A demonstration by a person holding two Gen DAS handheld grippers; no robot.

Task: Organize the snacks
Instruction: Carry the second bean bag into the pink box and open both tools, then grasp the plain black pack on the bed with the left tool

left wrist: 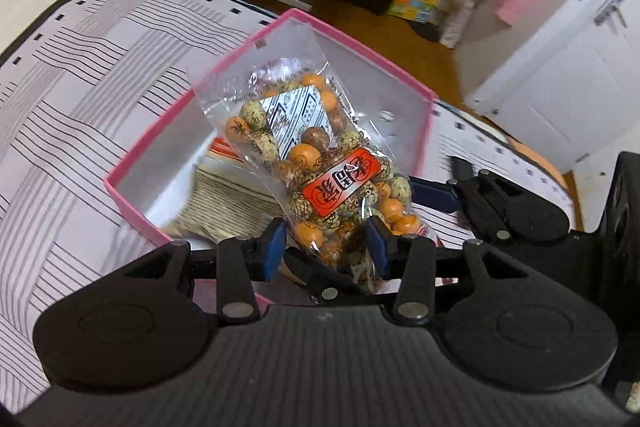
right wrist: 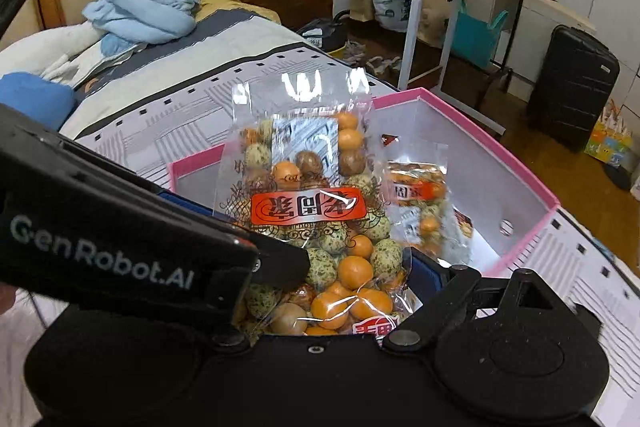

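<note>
In the left wrist view the left gripper [left wrist: 326, 241] clenches the bottom of a clear snack bag [left wrist: 316, 163], which stands over the pink box [left wrist: 248, 39] on the striped bedcover [left wrist: 80, 75]; the right gripper [left wrist: 452, 183] is beside it. In the right wrist view the same bag [right wrist: 308, 195] is between the right gripper's [right wrist: 360, 267] blue pads [right wrist: 426, 277], but I cannot tell if they grasp it. Only here a second bag [right wrist: 420, 203] shows inside the box [right wrist: 532, 183].

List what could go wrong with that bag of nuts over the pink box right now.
1. The left gripper pinches only the bottom end of the clear plastic bag of orange and speckled coated nuts; the slick film may slip.
2. The right gripper crowds the same bag, so they might tug it apart.
3. The open pink cardboard box sits on a soft striped bedsheet and could tip.
</note>
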